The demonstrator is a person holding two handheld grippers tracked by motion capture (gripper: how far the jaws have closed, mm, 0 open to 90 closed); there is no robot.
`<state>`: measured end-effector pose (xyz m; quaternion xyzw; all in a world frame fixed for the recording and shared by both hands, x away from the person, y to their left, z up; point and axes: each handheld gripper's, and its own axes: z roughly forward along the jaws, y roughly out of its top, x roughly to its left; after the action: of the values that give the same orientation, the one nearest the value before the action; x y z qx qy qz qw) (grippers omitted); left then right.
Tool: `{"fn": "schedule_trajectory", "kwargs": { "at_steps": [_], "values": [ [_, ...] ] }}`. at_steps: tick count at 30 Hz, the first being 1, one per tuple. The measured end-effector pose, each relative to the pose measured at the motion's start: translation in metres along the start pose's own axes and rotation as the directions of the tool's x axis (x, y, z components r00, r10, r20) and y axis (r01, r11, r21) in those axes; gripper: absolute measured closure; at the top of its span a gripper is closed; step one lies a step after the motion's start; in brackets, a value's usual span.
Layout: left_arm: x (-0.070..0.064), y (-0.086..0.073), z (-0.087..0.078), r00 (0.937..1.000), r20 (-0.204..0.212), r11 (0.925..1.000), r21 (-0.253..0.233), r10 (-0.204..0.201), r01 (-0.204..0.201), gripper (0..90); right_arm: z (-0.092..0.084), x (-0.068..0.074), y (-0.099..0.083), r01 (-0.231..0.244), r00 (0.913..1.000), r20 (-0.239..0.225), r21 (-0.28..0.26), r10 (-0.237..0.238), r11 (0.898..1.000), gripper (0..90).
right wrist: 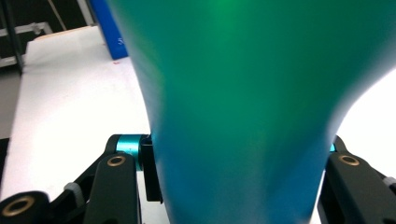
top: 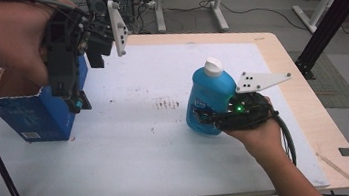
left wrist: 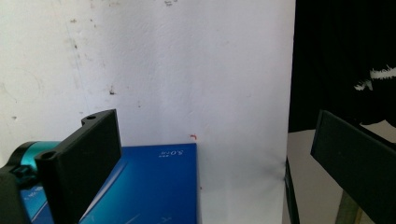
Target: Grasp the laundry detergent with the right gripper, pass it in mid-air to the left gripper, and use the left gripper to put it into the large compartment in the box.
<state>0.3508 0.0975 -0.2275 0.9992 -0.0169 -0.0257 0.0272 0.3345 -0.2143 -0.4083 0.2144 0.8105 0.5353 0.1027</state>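
Two containers stand on my table (top: 288, 56): my right claw (top: 205, 118) pinches the capped blue bottle (top: 210, 100). My left claw (top: 78, 104), spread wide, hovers over the open blue box (top: 34, 116); its inside is hidden.

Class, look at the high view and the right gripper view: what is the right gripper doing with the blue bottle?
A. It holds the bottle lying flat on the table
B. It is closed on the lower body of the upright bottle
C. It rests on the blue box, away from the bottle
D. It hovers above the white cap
B: the right gripper is closed around the lower body of the blue bottle, which stands upright on the table.
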Motion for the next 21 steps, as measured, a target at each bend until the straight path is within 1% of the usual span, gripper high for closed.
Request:
{"fn": "schedule_trajectory", "kwargs": {
  "at_steps": [3, 6, 8, 10, 14, 16, 17, 18, 21],
  "values": [
    [0.000, 0.004, -0.001, 1.0000, 0.002, 1.0000, -0.001, 0.003, -0.003, 1.7, -0.001, 0.001, 0.012, 0.017, 0.9994, -0.030, 0.008, -0.016, 1.000, 45.1],
    [0.001, 0.007, -0.003, 1.0000, 0.004, 1.0000, -0.010, 0.000, 0.000, 1.7, 0.000, 0.002, 0.023, 0.038, 0.9969, -0.069, 0.016, -0.037, 0.999, 45.1],
    [0.001, 0.010, -0.004, 1.0000, 0.007, 0.9998, -0.017, -0.005, 0.005, 1.7, 0.002, 0.003, 0.030, 0.056, 0.9937, -0.099, 0.021, -0.054, 0.998, 45.1],
    [0.001, 0.013, -0.005, 1.0000, 0.009, 0.9998, -0.021, -0.002, 0.002, 1.7, 0.006, 0.004, 0.036, 0.072, 0.9887, -0.134, 0.031, -0.067, 0.997, 45.1],
    [0.001, 0.020, -0.007, 0.9999, 0.016, 0.9996, -0.029, 0.002, -0.002, 1.7, 0.015, 0.009, 0.045, 0.113, 0.9739, -0.203, 0.046, -0.101, 0.993, 45.1],
    [0.002, 0.022, -0.007, 0.9998, 0.019, 0.9996, -0.029, 0.004, -0.004, 1.7, 0.020, 0.012, 0.049, 0.125, 0.9650, -0.238, 0.051, -0.110, 0.991, 45.1],
    [0.002, 0.024, -0.007, 0.9998, 0.021, 0.9996, -0.029, 0.004, -0.003, 1.7, 0.022, 0.013, 0.050, 0.131, 0.9620, -0.248, 0.051, -0.114, 0.990, 45.1],
    [0.003, 0.025, -0.006, 0.9997, 0.023, 0.9995, -0.032, -0.001, 0.002, 1.7, 0.025, 0.015, 0.052, 0.140, 0.9560, -0.268, 0.053, -0.121, 0.989, 45.1],
    [0.004, 0.029, -0.007, 0.9994, 0.033, 0.9993, -0.035, -0.008, 0.010, 1.7, 0.033, 0.019, 0.056, 0.154, 0.9415, -0.311, 0.050, -0.131, 0.987, 45.1]
  ]
}}
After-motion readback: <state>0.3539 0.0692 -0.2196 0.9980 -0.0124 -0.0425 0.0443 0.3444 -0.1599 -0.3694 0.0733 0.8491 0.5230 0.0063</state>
